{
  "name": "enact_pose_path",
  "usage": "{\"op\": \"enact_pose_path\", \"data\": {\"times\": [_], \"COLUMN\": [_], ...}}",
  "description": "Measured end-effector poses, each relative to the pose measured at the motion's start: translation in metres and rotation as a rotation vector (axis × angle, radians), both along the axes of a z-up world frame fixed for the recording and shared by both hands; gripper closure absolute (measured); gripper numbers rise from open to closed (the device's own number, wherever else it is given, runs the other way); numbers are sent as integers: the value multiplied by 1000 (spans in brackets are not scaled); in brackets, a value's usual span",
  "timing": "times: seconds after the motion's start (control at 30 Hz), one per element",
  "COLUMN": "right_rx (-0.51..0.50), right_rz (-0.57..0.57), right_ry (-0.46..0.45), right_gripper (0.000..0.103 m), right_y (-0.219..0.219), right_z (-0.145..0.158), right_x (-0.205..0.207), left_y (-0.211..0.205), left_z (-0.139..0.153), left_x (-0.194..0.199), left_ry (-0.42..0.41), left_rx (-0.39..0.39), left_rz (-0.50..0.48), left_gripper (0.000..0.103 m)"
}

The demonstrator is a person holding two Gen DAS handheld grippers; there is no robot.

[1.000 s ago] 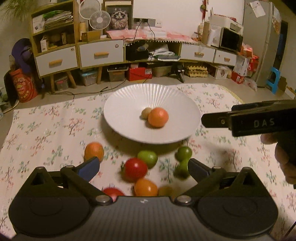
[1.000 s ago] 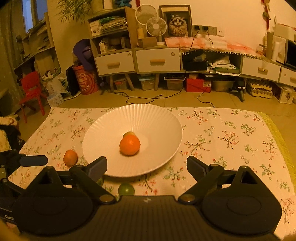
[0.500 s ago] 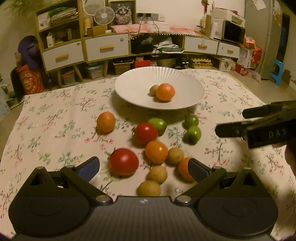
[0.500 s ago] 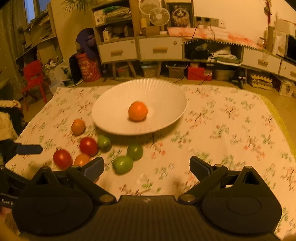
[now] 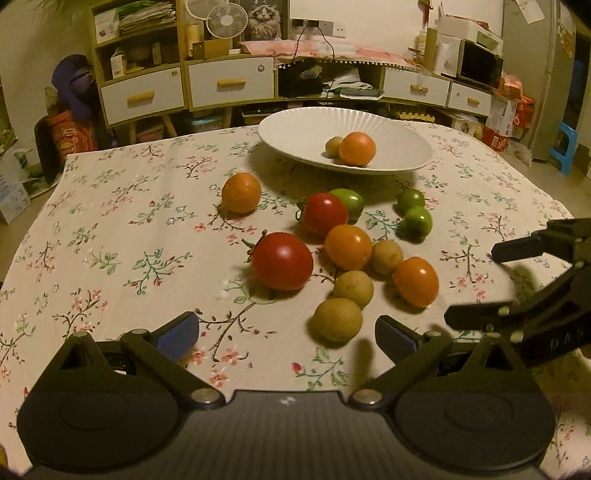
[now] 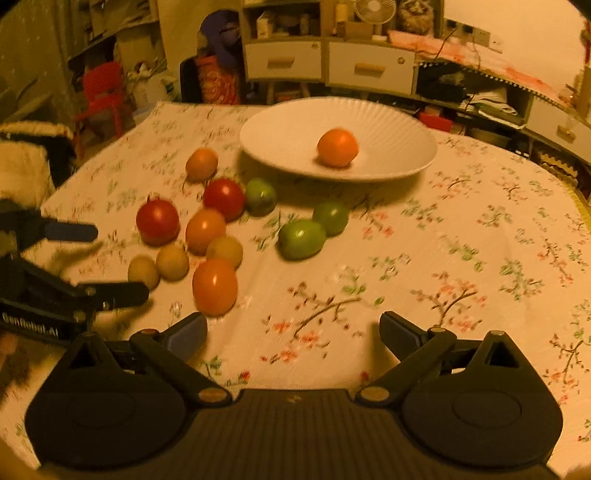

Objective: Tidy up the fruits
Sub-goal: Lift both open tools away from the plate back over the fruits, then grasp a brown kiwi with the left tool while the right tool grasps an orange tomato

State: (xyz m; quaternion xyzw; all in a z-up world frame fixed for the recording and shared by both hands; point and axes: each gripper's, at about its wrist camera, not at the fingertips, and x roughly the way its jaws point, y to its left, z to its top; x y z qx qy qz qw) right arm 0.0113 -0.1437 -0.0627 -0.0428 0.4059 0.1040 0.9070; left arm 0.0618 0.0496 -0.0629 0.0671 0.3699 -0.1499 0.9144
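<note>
Counting two fruits on the plate (image 5: 280, 136) ahead; a dozen lie before my left gripper (image 5: 286, 334) and right gripper (image 6: 293, 332), both spread, empty.

small brown fruit (image 5: 334, 146): sits behind the orange fruit (image 5: 357, 148) on the white plate (image 5: 295, 127); from the right wrist view it is fully hidden by that orange fruit.
right gripper (image 5: 476, 286): in the left wrist view only 2 fingers show; its body is cut off by the right edge.
left gripper (image 6: 107, 262): cut off by the left edge of the right wrist view.
right wrist view: soft and blurred throughout; fruit outlines smear.
shelf contents (image 5: 144, 22): too small to identify.
</note>
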Motion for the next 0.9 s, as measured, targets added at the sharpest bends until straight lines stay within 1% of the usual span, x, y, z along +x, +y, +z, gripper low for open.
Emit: {"op": "enact_pose_path", "data": {"times": [0.17,0.4,0.5,0.57,0.63,0.67,0.73,0.77,0.83,0.9], "right_rx": [-60,-56,-62,-65,-70,-71,-73,-70,-67,-65], "right_rz": [26,28,23,16,21,25,36,39,52,62], "right_ry": [-21,-41,-49,-35,-30,-30,-34,-34,-39,-46], "right_gripper": [0,0,0,0,0,0,0,0,2,5], "right_y": [8,6,7,8,10,10,12,12,15,17], "right_z": [-5,-10,-10,-8,-7,-6,-6,-5,-4,-4], "right_x": [-6,-7,-8,-6,-5,-4,-4,-3,-3,-1], "left_y": [-2,-5,-5,-5,-6,-6,-7,-7,-8,-8], "left_z": [-7,-8,-7,-6,-3,-2,-1,0,1,2], "left_x": [1,-1,-1,-1,-1,-1,-1,-1,-1,-1], "left_ry": [11,8,13,13,10,10,13,15,18,25], "left_rx": [-4,-1,-9,-15,-24,-30,-49,-59,-79,-96], "left_rz": [2,-4,1,1,-8,-14,-23,-27,-36,-47], "left_gripper": [4,4,7,13,23,26,34,36,46,51]}}
